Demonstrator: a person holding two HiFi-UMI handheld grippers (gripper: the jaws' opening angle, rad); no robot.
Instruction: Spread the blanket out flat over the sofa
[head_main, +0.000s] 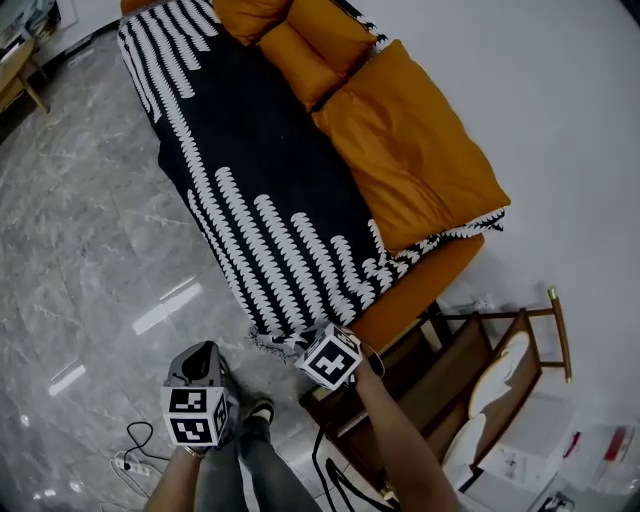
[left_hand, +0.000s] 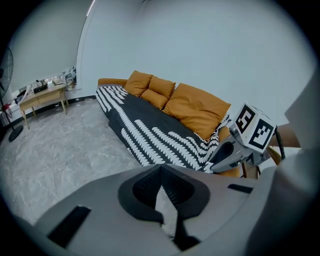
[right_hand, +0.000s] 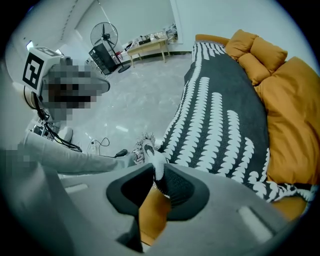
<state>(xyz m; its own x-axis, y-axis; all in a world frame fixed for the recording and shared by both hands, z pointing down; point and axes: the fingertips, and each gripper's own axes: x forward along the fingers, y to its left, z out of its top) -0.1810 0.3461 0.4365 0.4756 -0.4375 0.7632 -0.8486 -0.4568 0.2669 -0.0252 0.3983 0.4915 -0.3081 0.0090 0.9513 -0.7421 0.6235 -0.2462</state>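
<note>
A black blanket (head_main: 270, 190) with white leaf stripes lies spread along the seat of an orange sofa (head_main: 430, 275). The right gripper (right_hand: 157, 174) is clamped on the blanket's fringed corner at the sofa's near end. The left gripper (left_hand: 161, 172) is held over the grey floor (head_main: 90, 250), just beside that corner and apart from the blanket, its jaws closed on nothing.

Legible text, brands, numbers, signs: none. Nearest items: black-on-white coded squares on the left marker cube (head_main: 195, 415) of the left gripper (head_main: 205, 350) and on the right marker cube (head_main: 331, 358) of the right gripper (head_main: 298, 346); these are patterns only, without letters or digits. Loose papers (head_main: 520, 462) at the lower right of the head view carry print too small to read.
</note>
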